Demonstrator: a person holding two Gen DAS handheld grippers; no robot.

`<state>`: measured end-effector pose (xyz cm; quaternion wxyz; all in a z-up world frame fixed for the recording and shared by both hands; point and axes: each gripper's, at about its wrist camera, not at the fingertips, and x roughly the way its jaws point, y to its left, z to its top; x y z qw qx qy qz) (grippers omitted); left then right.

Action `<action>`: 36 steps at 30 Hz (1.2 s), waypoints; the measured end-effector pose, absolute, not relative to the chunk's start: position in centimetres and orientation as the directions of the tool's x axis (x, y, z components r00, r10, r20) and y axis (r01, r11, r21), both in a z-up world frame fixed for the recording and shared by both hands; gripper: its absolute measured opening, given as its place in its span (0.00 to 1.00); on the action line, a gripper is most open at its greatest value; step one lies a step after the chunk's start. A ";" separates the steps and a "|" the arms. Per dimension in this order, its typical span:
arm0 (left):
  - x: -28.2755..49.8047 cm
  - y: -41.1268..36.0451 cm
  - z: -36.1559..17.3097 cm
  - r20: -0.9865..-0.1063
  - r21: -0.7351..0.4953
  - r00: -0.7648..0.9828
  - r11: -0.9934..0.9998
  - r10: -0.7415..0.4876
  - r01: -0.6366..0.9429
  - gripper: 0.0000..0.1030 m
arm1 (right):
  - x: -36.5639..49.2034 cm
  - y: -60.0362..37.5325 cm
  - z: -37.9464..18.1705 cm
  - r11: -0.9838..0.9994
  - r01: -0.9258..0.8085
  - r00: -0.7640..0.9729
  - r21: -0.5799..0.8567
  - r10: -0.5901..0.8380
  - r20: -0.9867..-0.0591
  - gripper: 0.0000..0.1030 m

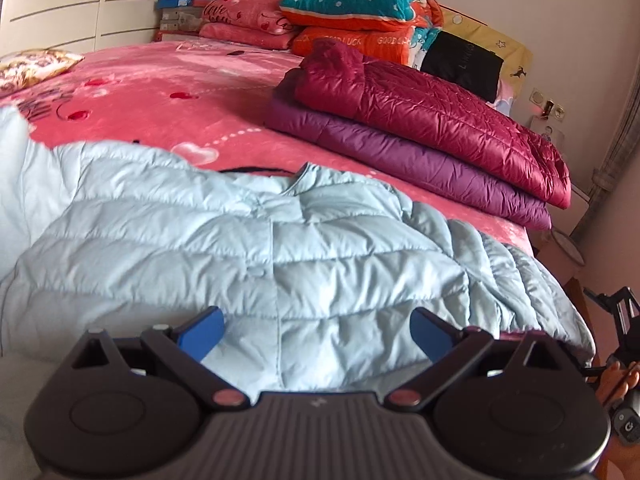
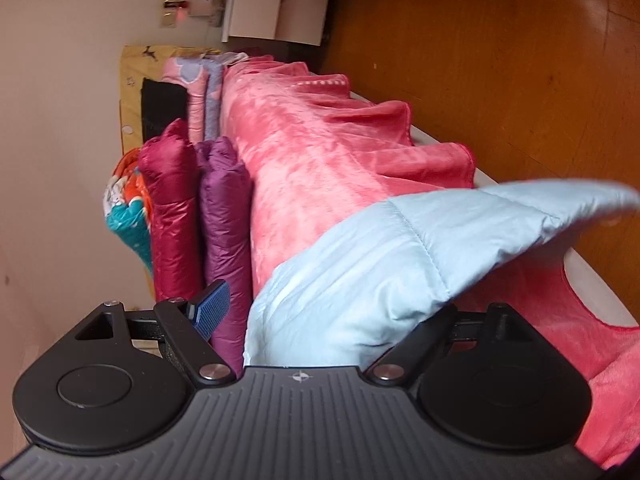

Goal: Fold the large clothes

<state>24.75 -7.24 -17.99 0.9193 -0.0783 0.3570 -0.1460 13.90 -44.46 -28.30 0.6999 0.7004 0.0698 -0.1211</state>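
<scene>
A light blue quilted jacket (image 1: 280, 248) lies spread front-up on the pink bed blanket (image 1: 180, 92), its collar pointing toward the far side. My left gripper (image 1: 316, 330) hovers open over the jacket's lower part, its blue pads (image 1: 204, 332) wide apart and holding nothing. In the right wrist view, which is turned sideways, a corner of the jacket (image 2: 400, 248) sticks out past the bed edge and lies between the spread fingers of my right gripper (image 2: 326, 312). One blue pad (image 2: 210, 308) shows; the other finger is hidden behind the fabric.
A folded crimson jacket (image 1: 432, 120) rests on a folded purple one (image 1: 400, 160) at the right of the bed. Stacked quilts and pillows (image 1: 352, 12) fill the headboard end. A white wardrobe (image 1: 80, 4) stands far left. A wooden floor (image 2: 500, 40) runs beside the bed.
</scene>
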 end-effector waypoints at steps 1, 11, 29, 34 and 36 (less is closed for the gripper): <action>24.7 -7.1 -18.2 -0.629 -0.252 0.705 0.944 -0.328 0.214 0.96 | 14.0 -44.4 -28.4 -0.009 0.274 0.959 0.962 -0.074 -0.274 1.00; 25.4 -6.2 -19.8 -0.596 -0.271 0.713 0.928 -0.370 0.255 0.98 | 13.8 -45.2 -29.2 0.001 0.336 0.933 0.942 -0.136 -0.333 1.00; 26.9 -3.3 -20.0 -0.540 -0.474 0.688 0.851 -0.485 0.228 0.99 | 13.9 -45.8 -29.3 0.021 0.370 0.909 0.929 -0.214 -0.357 0.38; 27.7 -2.2 -19.9 -0.522 -0.546 0.675 0.812 -0.522 0.206 0.99 | 13.8 -45.5 -27.4 0.106 0.395 0.899 0.913 -0.249 -0.360 0.30; 28.0 -1.9 -20.0 -0.513 -0.569 0.672 0.798 -0.534 0.200 0.99 | 13.8 -45.3 -26.7 0.139 0.403 0.896 0.905 -0.261 -0.359 0.27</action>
